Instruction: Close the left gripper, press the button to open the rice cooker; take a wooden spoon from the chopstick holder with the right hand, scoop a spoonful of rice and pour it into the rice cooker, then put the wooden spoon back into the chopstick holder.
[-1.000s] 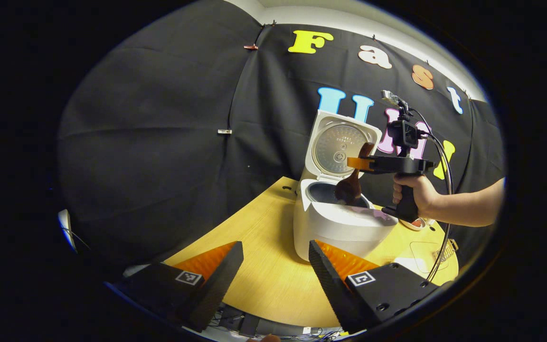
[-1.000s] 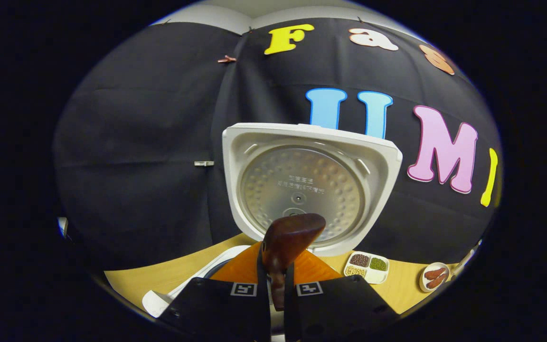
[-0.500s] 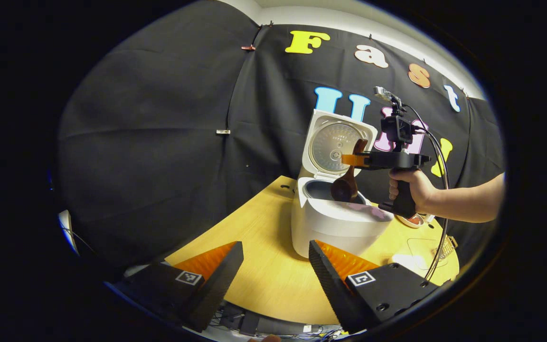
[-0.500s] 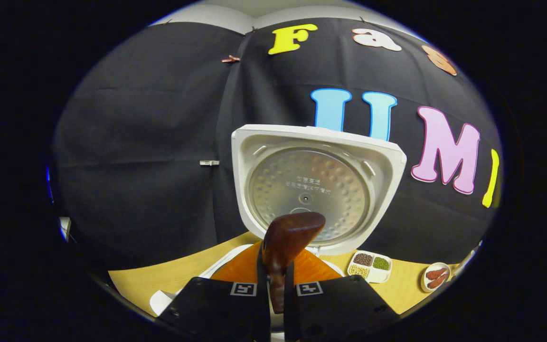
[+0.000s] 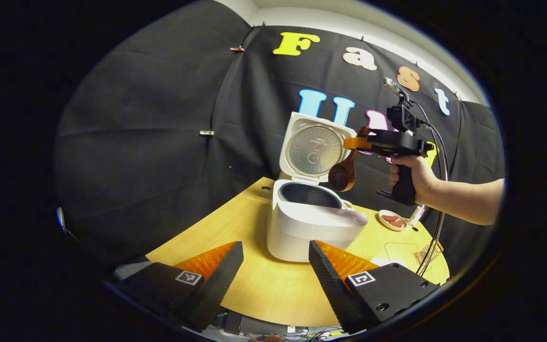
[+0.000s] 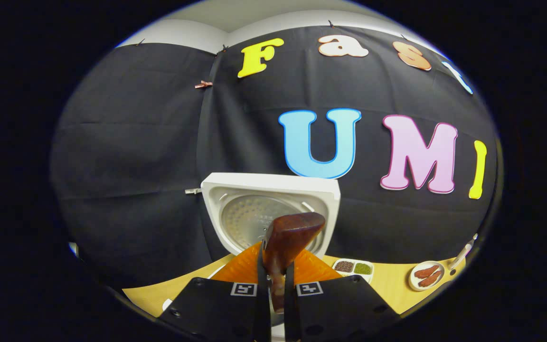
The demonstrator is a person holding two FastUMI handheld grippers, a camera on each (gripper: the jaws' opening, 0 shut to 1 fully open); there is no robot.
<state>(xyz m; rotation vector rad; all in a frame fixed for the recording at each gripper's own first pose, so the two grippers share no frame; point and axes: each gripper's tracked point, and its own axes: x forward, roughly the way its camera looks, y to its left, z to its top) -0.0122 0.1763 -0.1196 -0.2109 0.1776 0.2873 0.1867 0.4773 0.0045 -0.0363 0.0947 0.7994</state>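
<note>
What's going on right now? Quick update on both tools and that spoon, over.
Left tool open, empty, low over table. Right tool shut on spoon, bowl hanging above open cooker. Nothing in the way.

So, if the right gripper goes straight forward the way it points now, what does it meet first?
Probably the raised lid of the rice cooker: in the right gripper view it stands directly beyond the right gripper and its wooden spoon. Depth is unclear; it may pass above.
</note>
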